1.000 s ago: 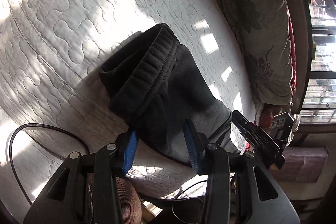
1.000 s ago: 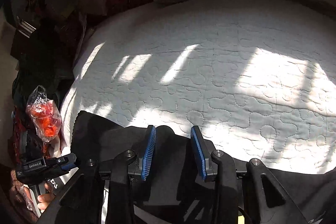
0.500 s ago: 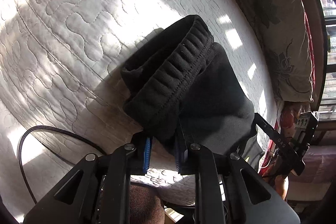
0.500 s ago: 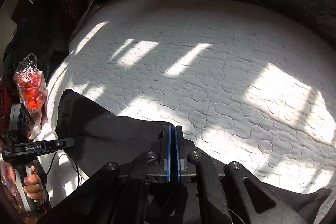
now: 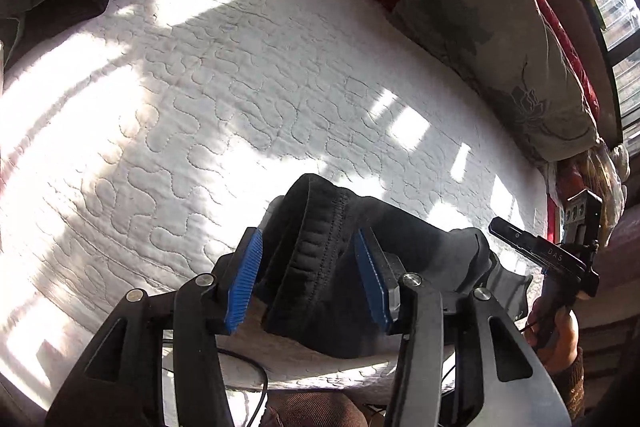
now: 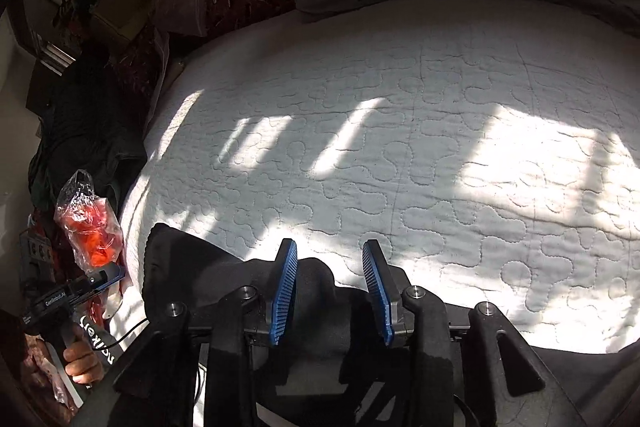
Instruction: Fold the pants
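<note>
While both claws gape empty, pants [image 5: 340,275] at mattress [image 5: 200,107] edge, bare quilt beyond

Left gripper [image 5: 308,279]: jaws spread apart, straddling the ribbed waistband of the pants [image 5: 320,267], blue pads clear of the fabric. Right gripper [image 6: 330,291]: jaws likewise spread, positioned over the pants' near edge. A bare hand [image 6: 80,363] grips the left gripper's handle.
</note>
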Demonstrator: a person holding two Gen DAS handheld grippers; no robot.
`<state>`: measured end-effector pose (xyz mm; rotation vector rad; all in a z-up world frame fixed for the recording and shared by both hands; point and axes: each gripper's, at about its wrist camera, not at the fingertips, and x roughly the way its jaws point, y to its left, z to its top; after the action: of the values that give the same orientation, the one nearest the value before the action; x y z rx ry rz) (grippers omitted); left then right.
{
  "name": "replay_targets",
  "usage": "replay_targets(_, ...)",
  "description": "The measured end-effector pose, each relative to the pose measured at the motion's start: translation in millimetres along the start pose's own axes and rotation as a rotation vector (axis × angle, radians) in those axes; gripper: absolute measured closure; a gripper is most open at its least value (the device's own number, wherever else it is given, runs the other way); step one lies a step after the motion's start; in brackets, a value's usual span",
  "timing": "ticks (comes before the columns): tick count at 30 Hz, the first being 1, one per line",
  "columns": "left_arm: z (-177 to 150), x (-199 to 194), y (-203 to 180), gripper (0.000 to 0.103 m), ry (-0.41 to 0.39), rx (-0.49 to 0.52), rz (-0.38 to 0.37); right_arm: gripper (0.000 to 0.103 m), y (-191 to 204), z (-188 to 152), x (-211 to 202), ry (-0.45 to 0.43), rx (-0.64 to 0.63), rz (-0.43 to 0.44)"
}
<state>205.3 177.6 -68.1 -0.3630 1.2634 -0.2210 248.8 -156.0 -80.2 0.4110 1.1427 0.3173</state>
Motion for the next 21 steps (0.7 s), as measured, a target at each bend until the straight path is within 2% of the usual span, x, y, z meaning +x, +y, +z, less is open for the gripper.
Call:
replay_targets(6, 13.1, 40.7, -13.8, 0.057, 0.145, 0.056, -0.023, 0.064, -4.1, 3.4, 18.7, 0.061, 0.031, 0.042)
replay_targets(8, 11.0, 47.0, -16.4, 0.057, 0.186, 0.068, -0.062, 0.063, 0.0, 3.3, 24.2, 0.081, 0.015, 0.045)
replay_targets(12, 13.3, 46.4, -22.5, 0.056, 0.194, 0.099, -0.07, 0.062, 10.4, 0.7, 35.3, 0.135, -0.04, 0.04)
replay_targets(16, 19.8, 43.3, -21.1, 0.059, 0.171, 0.064, -0.085, 0.063, 19.1, -3.2, 35.1, 0.133, -0.094, 0.009)
replay_targets(18, 20.4, 42.0, -24.2, 0.079, 0.152, 0.073, -0.048, 0.074, 23.1, -5.8, 32.7, 0.125, -0.124, -0.012)
replay_targets(19, 19.4, 43.1, -25.9, 0.081, 0.151, 0.084, -0.016, 0.08, 26.1, -7.5, 31.6, 0.119, -0.15, -0.038)
replay_targets(20, 18.4, 45.0, -27.1, 0.083, 0.153, 0.091, 0.0, 0.093, 29.1, -9.3, 32.6, 0.124, -0.176, -0.065)
replay_targets(21, 16.8, 44.2, -27.2, 0.083, 0.144, 0.088, 0.01, 0.095, 31.6, -11.2, 32.5, 0.126, -0.199, -0.09)
